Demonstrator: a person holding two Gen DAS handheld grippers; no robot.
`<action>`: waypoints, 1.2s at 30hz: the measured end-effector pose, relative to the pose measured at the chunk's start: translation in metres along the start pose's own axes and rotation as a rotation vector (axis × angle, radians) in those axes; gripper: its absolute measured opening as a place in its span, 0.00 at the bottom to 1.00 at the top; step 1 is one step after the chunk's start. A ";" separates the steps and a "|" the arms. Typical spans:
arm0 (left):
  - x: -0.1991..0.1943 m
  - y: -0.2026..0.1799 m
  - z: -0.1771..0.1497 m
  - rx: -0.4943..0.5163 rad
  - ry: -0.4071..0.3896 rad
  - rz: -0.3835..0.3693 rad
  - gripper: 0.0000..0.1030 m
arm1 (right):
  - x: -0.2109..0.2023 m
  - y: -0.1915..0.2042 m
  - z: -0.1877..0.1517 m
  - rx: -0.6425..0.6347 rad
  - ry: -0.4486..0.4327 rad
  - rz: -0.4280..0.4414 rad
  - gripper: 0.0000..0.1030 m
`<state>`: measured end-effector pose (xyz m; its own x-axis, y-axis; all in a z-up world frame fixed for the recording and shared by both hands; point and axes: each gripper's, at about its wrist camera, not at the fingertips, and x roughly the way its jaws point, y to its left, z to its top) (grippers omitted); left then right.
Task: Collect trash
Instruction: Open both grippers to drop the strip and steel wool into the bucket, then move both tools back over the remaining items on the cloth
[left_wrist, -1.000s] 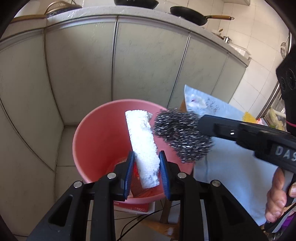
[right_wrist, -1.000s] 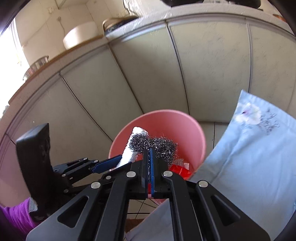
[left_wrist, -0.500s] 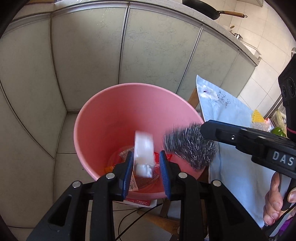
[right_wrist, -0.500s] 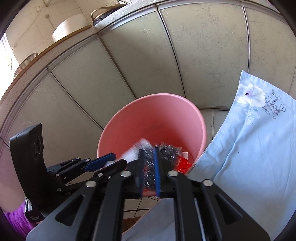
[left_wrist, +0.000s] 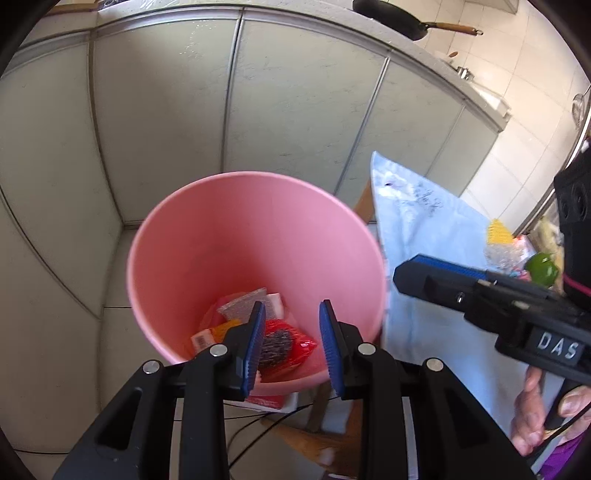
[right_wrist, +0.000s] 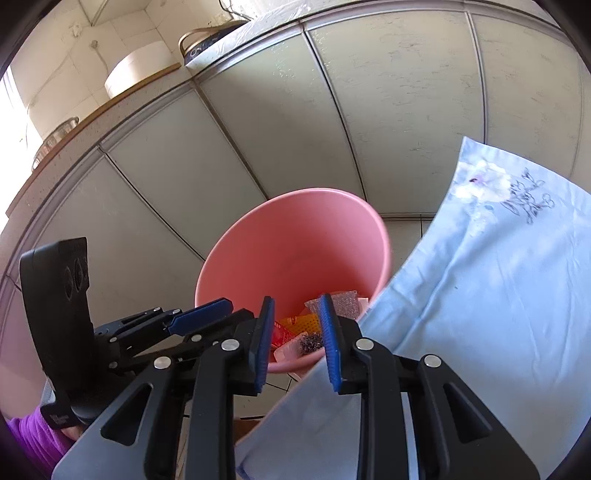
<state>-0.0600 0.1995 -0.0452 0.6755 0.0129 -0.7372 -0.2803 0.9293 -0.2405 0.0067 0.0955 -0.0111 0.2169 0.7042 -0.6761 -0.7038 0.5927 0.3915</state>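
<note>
Cabinets (left_wrist: 295, 110): pale doors fill the background, with a worktop above carrying a pan (left_wrist: 388, 22); none of it is part of this step.
Bench (right_wrist: 498, 295): draped in a light blue cloth with a flower print, its edge just beside the bin on the bin's right.
Bin (left_wrist: 236, 221): pink, round, open-topped, standing on the tiled floor below both tools; its mouth is unobstructed.
Trash in bin: a grey steel scourer (left_wrist: 275, 345) lies on a red wrapper (left_wrist: 295, 347) at the bottom, with an orange packet, a white piece and a silvery foil piece around it; all sit well inside the wall.
Trash left on bench: a yellow item (left_wrist: 498, 230), a clear crinkled wrapper and a green round thing (left_wrist: 541, 269) at the far end, seen in the left wrist view; too small to name surely.
Left tool (left_wrist: 291, 339): about half open, blue pads apart, nothing between them; it hangs over the bin mouth, tilted down.
Right tool (right_wrist: 297, 339): jaws opening, nothing gripped; the scourer shows far below through the gap, not between the pads. It hangs over the bin's near rim beside the cloth edge.
Step in hand: the drop looks done for both tools, by my reading.
Doing it well: lift both straight up clear of the rim before swinging toward the bench, so neither tool tips the light bin or snags the cloth; leave the jaws apart for the next pick.
</note>
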 end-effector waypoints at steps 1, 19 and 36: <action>-0.001 -0.001 0.001 -0.006 0.000 -0.013 0.28 | -0.004 -0.002 -0.002 0.004 -0.005 -0.001 0.25; 0.002 -0.109 0.011 0.172 0.005 -0.165 0.28 | -0.113 -0.105 -0.051 0.202 -0.143 -0.170 0.25; 0.049 -0.235 0.032 0.304 0.079 -0.321 0.32 | -0.171 -0.196 -0.080 0.435 -0.259 -0.436 0.53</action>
<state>0.0607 -0.0064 -0.0040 0.6379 -0.3114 -0.7043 0.1566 0.9479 -0.2773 0.0532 -0.1723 -0.0225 0.6133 0.4037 -0.6788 -0.1898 0.9096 0.3695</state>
